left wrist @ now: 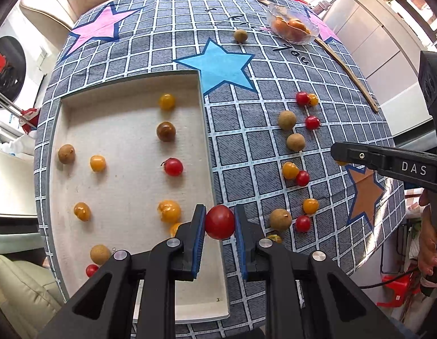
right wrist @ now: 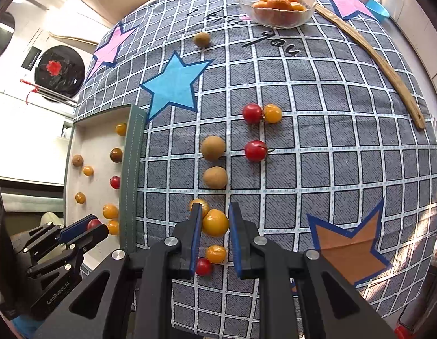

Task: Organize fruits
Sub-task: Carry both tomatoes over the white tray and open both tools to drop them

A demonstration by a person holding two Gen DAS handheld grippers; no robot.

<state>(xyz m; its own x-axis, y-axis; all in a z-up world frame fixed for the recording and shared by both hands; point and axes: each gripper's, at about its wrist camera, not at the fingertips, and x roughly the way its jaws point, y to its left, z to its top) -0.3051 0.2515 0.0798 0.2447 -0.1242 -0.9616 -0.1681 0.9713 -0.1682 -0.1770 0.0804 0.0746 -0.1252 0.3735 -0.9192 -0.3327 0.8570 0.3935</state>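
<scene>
My left gripper [left wrist: 220,221] is shut on a red cherry tomato [left wrist: 220,221] and holds it above the right edge of the white tray [left wrist: 128,180]. The tray holds several yellow and red tomatoes and brown longans. In the right wrist view, my right gripper [right wrist: 215,223] is open, its fingers on either side of a yellow tomato [right wrist: 215,222] that lies on the checked tablecloth [right wrist: 317,169]. More red and yellow tomatoes and longans lie loose on the cloth around it. The left gripper [right wrist: 90,226] with the red tomato also shows there, at the lower left over the tray.
A glass bowl [right wrist: 276,7] of orange fruit stands at the far side of the table. A long wooden stick [right wrist: 371,56] lies at the right. A lone longan [right wrist: 201,39] sits near the bowl. Chairs stand beyond the table's far edge.
</scene>
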